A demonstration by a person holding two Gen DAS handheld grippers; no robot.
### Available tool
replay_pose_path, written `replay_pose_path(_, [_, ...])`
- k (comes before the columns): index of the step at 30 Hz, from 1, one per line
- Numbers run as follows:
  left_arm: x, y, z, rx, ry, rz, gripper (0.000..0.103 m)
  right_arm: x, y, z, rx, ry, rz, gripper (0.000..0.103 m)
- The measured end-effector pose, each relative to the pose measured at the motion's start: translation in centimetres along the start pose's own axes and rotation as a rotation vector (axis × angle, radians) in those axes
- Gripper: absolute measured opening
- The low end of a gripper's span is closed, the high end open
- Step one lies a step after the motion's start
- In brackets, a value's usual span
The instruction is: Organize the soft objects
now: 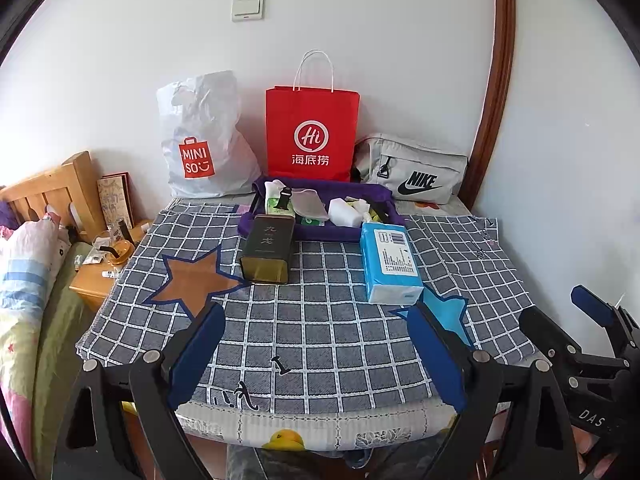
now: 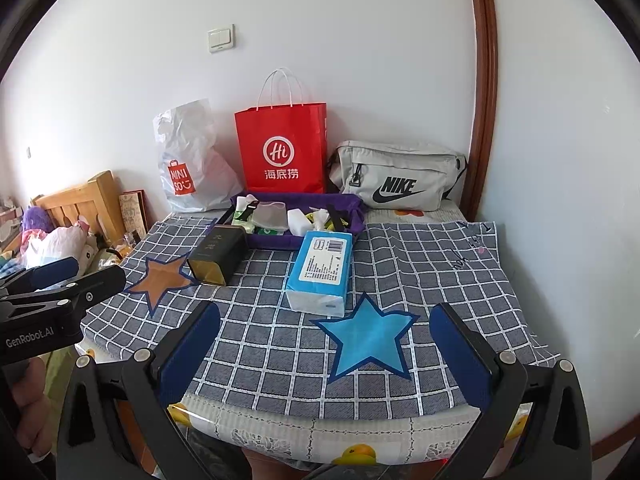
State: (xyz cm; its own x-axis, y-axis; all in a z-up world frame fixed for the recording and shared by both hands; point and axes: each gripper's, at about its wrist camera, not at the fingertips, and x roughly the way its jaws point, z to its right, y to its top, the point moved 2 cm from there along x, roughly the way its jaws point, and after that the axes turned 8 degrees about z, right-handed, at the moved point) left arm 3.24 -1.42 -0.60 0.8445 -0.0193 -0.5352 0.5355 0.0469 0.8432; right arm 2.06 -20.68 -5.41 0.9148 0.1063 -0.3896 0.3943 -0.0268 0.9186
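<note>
Nearest, the left gripper (image 1: 316, 354) and right gripper (image 2: 325, 350) hover with fingers spread, holding nothing, above the checked cloth (image 2: 420, 264). Farther in, the blue tissue pack (image 2: 320, 270) lies outside the purple tray (image 2: 352, 206) of soft bits, beside a dark tin (image 2: 216, 254). This could be the outset or a pause between picks. Bags line the far white wall.

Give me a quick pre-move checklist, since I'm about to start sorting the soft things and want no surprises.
1. Left gripper open and empty: ok.
2. Right gripper open and empty: ok.
3. Tissue pack lying free on the checked cloth, clear to approach: ok.
4. Dark tin apart from the tissue pack: ok.
5. Purple tray has spare room: cannot tell.
</note>
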Motion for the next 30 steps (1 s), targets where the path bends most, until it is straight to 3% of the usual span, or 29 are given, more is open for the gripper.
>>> replay_pose_path(30, [-0.04,0.46,-0.26,0.000,0.006,0.004,0.092,-0.28,0.22,-0.30,-0.004,0.006,0.008,0.103])
